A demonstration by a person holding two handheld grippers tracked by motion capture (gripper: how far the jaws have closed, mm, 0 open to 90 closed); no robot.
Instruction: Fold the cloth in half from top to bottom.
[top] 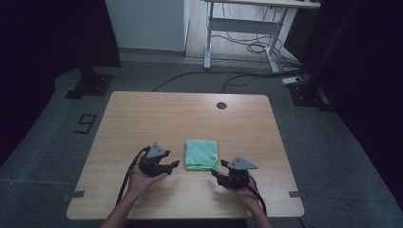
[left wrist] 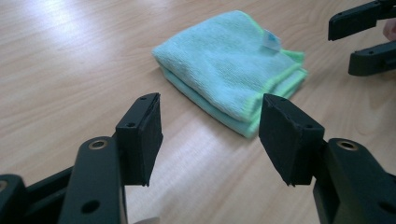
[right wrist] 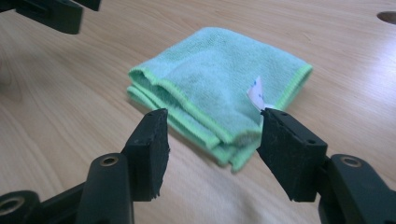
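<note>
Currently, the left gripper (top: 174,165) is seen with its jaws spread wide, and nothing is held between them. In the left gripper view, bare wood is seen in the gap between the two black pads (left wrist: 144,135), and the folded green cloth (left wrist: 231,63) lies a little beyond the jaw tips, apart from them. The right gripper (top: 217,168) is likewise spread, with nothing gripped. In the right gripper view, the near corner of the cloth (right wrist: 219,88) is seen just ahead of the gap, close to the pad (right wrist: 289,149) on the right of that view; whether that pad touches the cloth edge cannot be told. No pressing on the fabric by either pad is observed.

The cloth (top: 201,154) is located on the tabletop (top: 142,114), somewhat toward the person's side of the middle, between the two grippers. It is folded into a roughly square stack of several layers, with a brighter green hem along the edges. A small white label (right wrist: 256,93) stands up from the edge nearest the right gripper.

Each gripper is held by a hand (top: 140,183) entering from the near edge, and a grey three-cornered plate (top: 157,151) is carried on top of each. A round dark hole (top: 221,105) is set in the tabletop near its far edge, well apart from the cloth. No object lies between either gripper and the cloth.
</note>
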